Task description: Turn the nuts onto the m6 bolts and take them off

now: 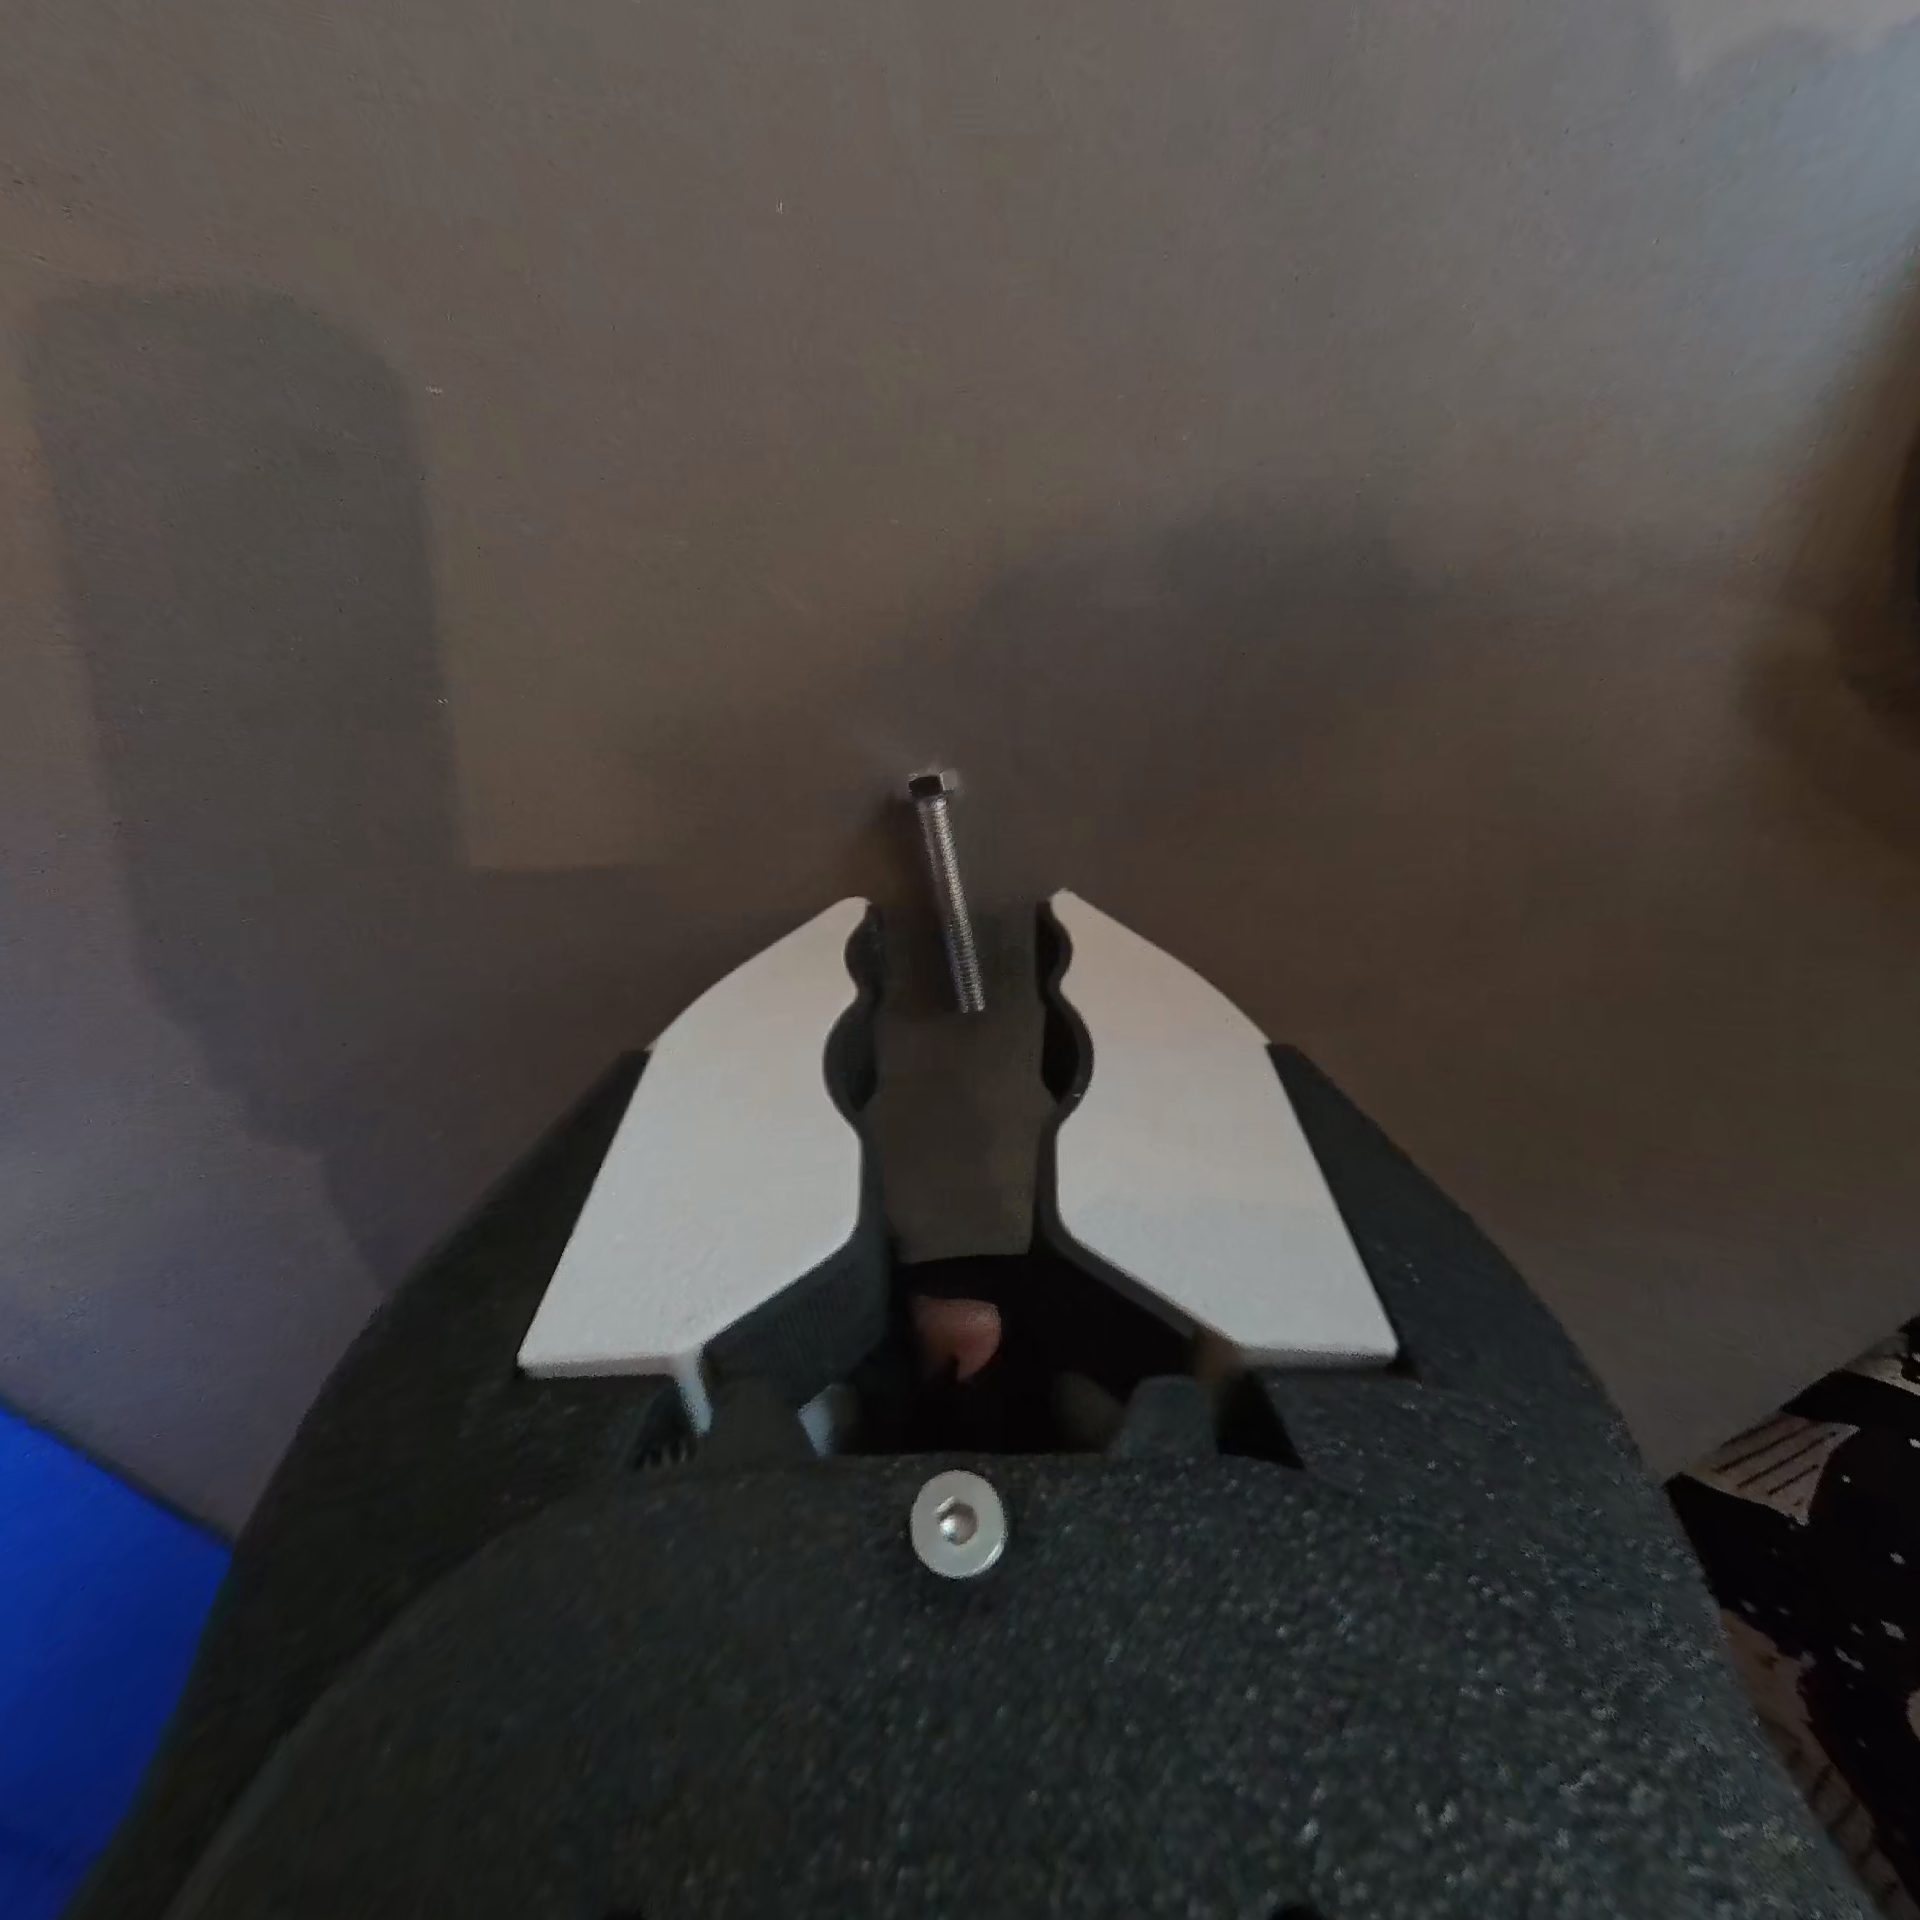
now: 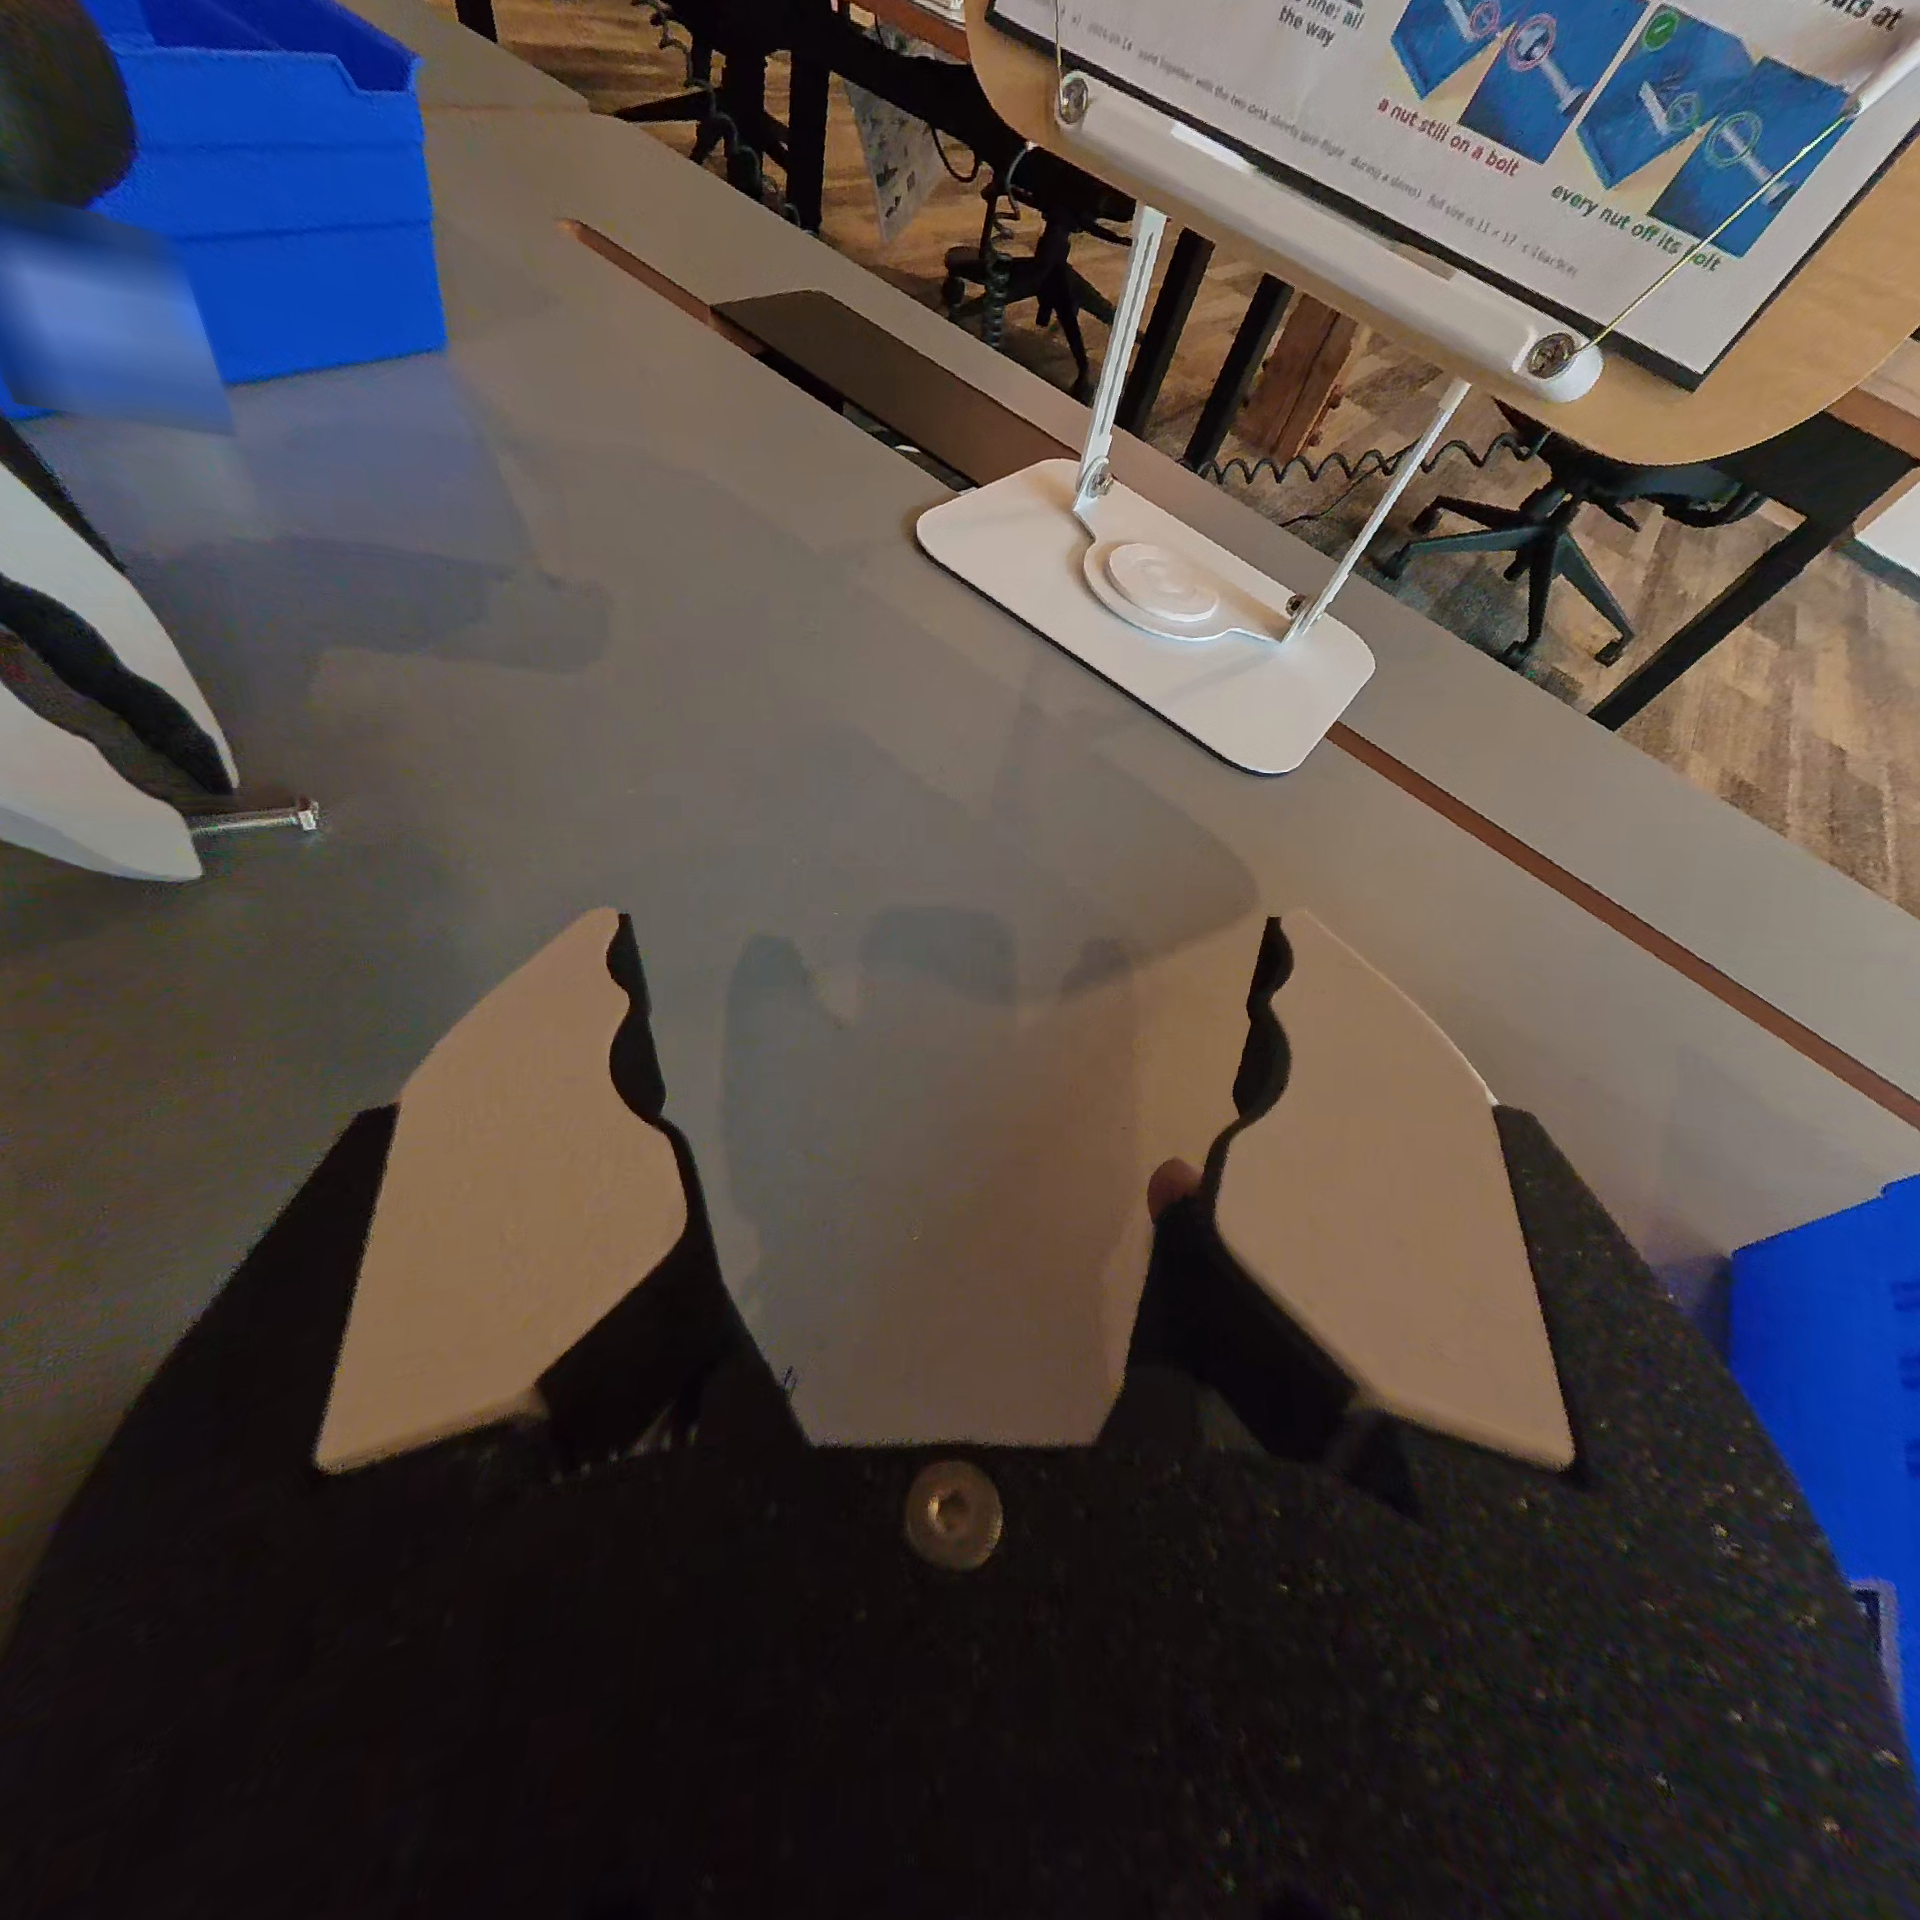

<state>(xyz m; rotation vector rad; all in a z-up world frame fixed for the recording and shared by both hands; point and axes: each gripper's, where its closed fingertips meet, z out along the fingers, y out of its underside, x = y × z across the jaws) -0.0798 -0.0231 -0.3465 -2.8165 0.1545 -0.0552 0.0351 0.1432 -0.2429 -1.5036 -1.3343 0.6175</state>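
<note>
- One bolt [image 1: 940, 894] is lying flat on the grey worktop [image 1: 1351, 416], with no nut on it.
- It is sitting between the fingers of the left hand-held gripper [image 1: 954, 914], which are standing apart and not pressing it.
- Its long side is pointing away, head at the far end.
- The right hand-held gripper [image 2: 945, 935] is hanging wide open and empty, well apart from the bolt.
- The left one is nearer.
- No nut is showing; blue bins [image 2: 281, 177] are cut off at the edges.
</note>
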